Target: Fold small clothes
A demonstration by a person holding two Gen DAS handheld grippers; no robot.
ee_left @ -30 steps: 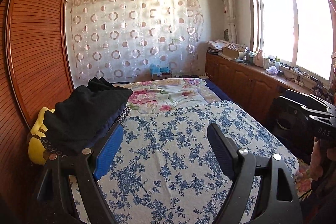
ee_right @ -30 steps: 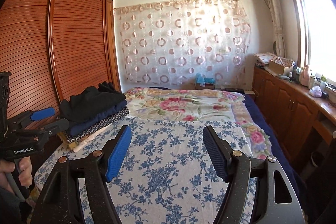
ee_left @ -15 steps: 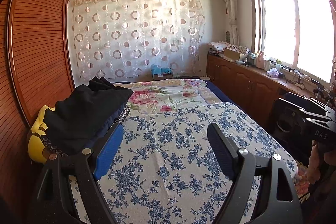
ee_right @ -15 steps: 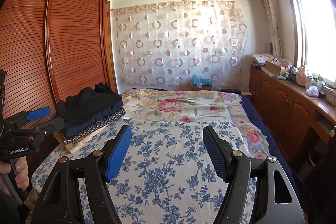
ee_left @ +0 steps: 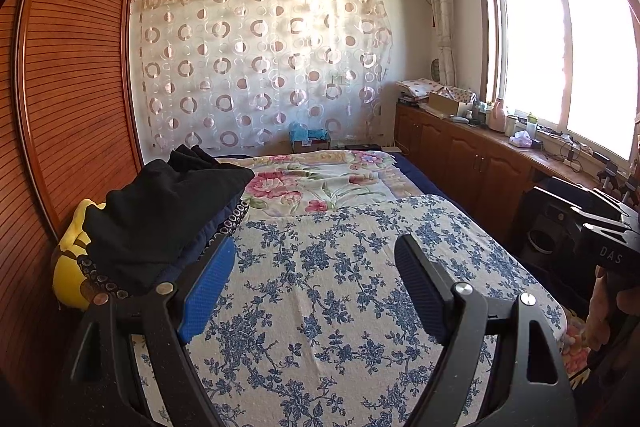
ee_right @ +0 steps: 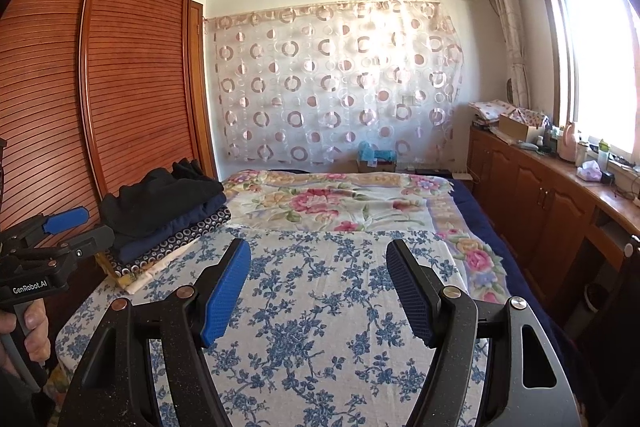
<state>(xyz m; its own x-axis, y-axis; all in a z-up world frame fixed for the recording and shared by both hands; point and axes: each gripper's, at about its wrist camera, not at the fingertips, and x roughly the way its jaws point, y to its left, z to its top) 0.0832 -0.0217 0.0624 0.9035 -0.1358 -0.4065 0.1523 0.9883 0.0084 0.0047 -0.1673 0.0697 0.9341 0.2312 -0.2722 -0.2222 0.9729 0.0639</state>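
Note:
A stack of folded clothes (ee_left: 160,219) sits at the left edge of the bed, black on top, then navy, then a dark ring-patterned piece; it also shows in the right wrist view (ee_right: 168,207). My left gripper (ee_left: 316,263) is open and empty above the blue-flowered sheet (ee_left: 340,307), just right of the stack. My right gripper (ee_right: 318,267) is open and empty over the same sheet (ee_right: 320,327). The left gripper also shows from the side in the right wrist view (ee_right: 76,231), and the right gripper's body shows at the left wrist view's right edge (ee_left: 600,227).
A yellow plush toy (ee_left: 72,267) lies under the stack by the wooden wardrobe (ee_left: 72,107). A pink-flowered quilt (ee_left: 320,183) covers the far half of the bed. A wooden cabinet (ee_right: 560,203) with bottles runs under the window on the right.
Both grippers have lifted and tilted up slightly, so the views show a little more ceiling. Both stay open and empty. The clothes stack has not moved.

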